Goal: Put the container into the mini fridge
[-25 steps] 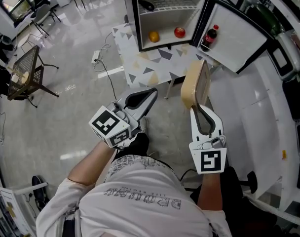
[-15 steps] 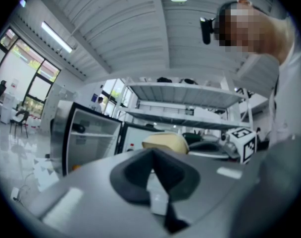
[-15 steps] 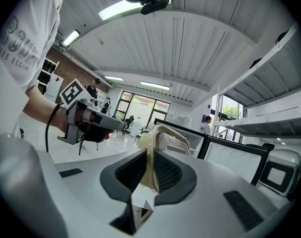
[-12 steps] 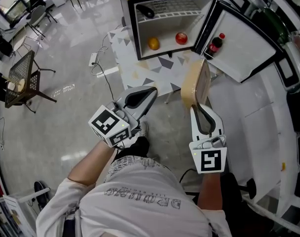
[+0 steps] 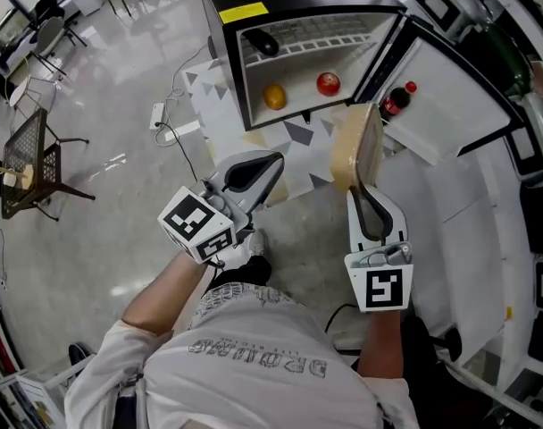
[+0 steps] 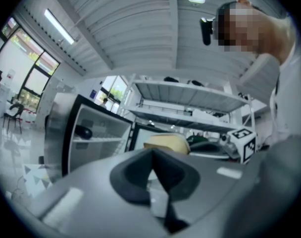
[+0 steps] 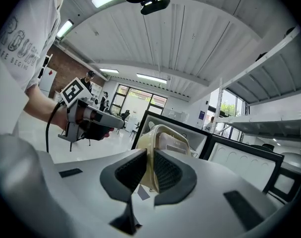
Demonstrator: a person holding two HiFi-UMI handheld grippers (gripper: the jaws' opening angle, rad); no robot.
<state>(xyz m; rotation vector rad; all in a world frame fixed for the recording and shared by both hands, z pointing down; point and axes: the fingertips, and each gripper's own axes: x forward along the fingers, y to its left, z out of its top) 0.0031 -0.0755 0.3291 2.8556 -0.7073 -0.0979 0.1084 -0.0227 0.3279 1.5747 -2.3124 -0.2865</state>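
Note:
A beige container point(image 5: 355, 150) with a pale lid stands on edge in my right gripper point(image 5: 362, 189), which is shut on its lower rim. In the right gripper view the container point(image 7: 166, 139) rises between the pads of the right gripper point(image 7: 150, 168). My left gripper point(image 5: 270, 163) is shut and empty, level with it on the left. The black mini fridge point(image 5: 225, 56) stands ahead with its door point(image 5: 446, 83) swung to the right. Inside lie an orange point(image 5: 274, 96), a red apple point(image 5: 328, 83) and a dark object point(image 5: 265, 45) on the upper shelf.
A cola bottle point(image 5: 397, 101) stands in the door rack. The fridge rests on a low table with a triangle pattern point(image 5: 213, 105). A power strip with its cable point(image 5: 158, 114) lies on the floor at the left. A white counter point(image 5: 472, 213) runs along the right.
The fridge has come nearer and lower in the head view. Both grippers keep their stance, and the container stays in the right one.

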